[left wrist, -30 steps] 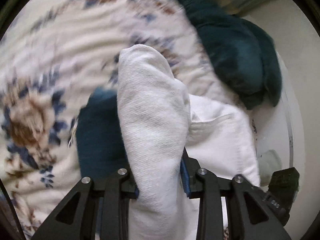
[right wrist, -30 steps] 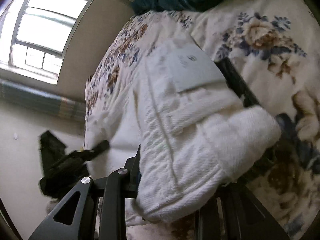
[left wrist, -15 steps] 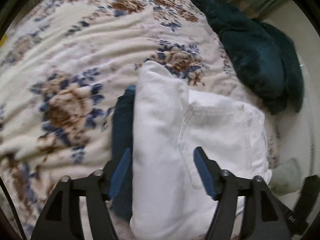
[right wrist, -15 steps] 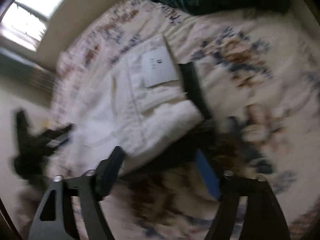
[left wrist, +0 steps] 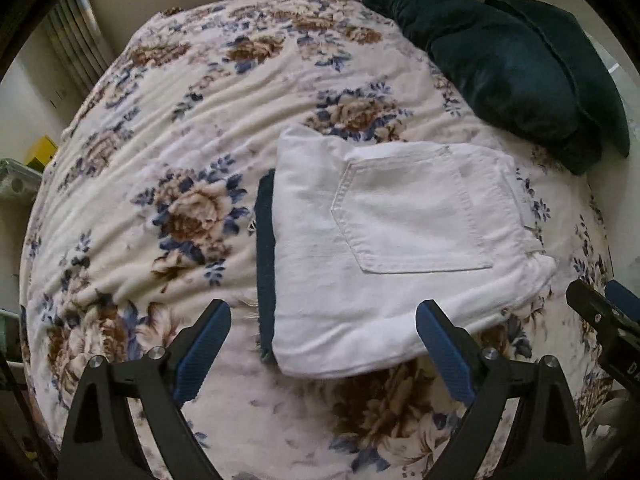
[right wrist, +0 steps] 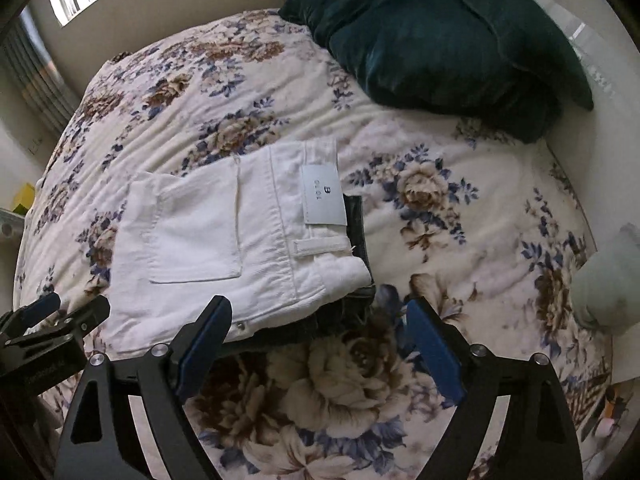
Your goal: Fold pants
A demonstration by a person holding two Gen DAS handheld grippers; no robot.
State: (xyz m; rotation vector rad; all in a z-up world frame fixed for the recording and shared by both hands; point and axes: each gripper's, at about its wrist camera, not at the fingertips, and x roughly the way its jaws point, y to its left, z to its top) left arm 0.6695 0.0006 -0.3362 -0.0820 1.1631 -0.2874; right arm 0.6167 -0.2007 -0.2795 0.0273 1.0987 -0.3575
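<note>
The fingers (left wrist: 208, 340) of the left gripper (left wrist: 324, 344) are spread wide apart and nothing is held between them; the near edge of the folded white pants (left wrist: 384, 240) is seen just beyond their tips. The fingers (right wrist: 434, 350) of the right gripper (right wrist: 318, 338) are likewise spread wide and nothing is gripped. The pants are laid flat as a compact folded bundle on the floral bedspread (left wrist: 168, 128), with a back pocket (left wrist: 408, 216) facing up. In the right wrist view a pale label (right wrist: 323, 194) is seen at the waistband. A dark blue garment (left wrist: 266, 256) is partly covered by the pants, its edge showing along one side. Dark teal pillows (right wrist: 440, 40) are piled at the far end of the bed, well apart from the pants.
</note>
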